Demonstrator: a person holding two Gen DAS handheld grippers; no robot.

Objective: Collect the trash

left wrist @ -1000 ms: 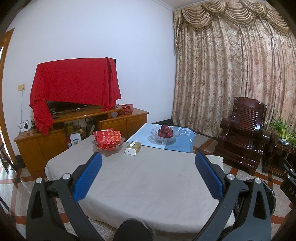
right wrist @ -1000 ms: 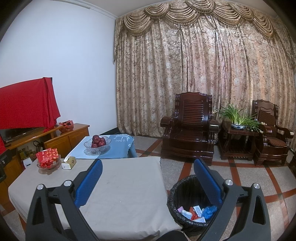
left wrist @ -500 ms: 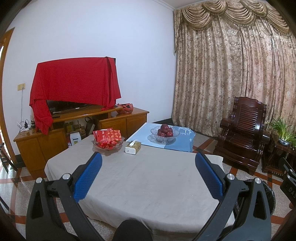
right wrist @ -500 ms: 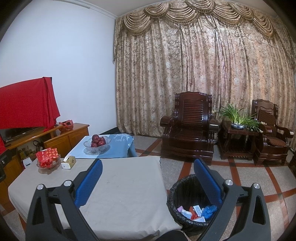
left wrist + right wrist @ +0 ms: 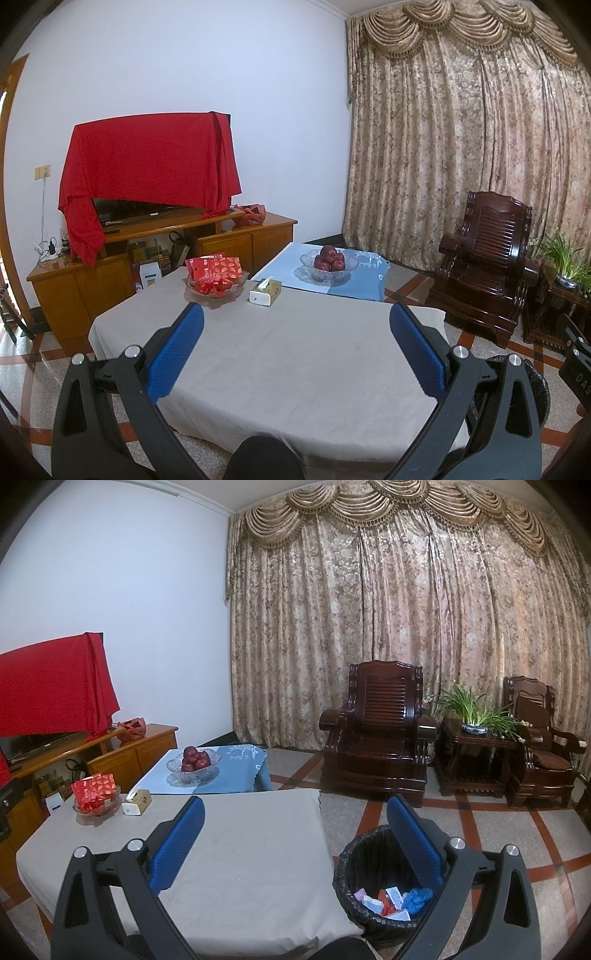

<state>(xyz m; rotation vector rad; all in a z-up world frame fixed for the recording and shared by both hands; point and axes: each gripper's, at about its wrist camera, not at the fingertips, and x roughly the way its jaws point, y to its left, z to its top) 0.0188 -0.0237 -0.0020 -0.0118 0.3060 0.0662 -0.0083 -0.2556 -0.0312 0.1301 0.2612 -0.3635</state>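
Observation:
A black-lined trash bin (image 5: 364, 864) stands on the floor at the right side of the grey-clothed table (image 5: 236, 849). It holds several pieces of paper and plastic trash (image 5: 391, 902). My right gripper (image 5: 295, 808) is open and empty, held above the table's right edge and the bin. My left gripper (image 5: 295, 317) is open and empty above the table (image 5: 295, 354). The bin's rim (image 5: 537, 380) shows at the right edge of the left wrist view.
On the table's far side are a glass bowl of red packets (image 5: 216, 278), a tissue box (image 5: 265, 291) and a bowl of apples (image 5: 328, 264) on a blue cloth. A TV cabinet (image 5: 155, 254) stands left; wooden armchairs (image 5: 376, 734) and a plant stand (image 5: 474, 746) stand right.

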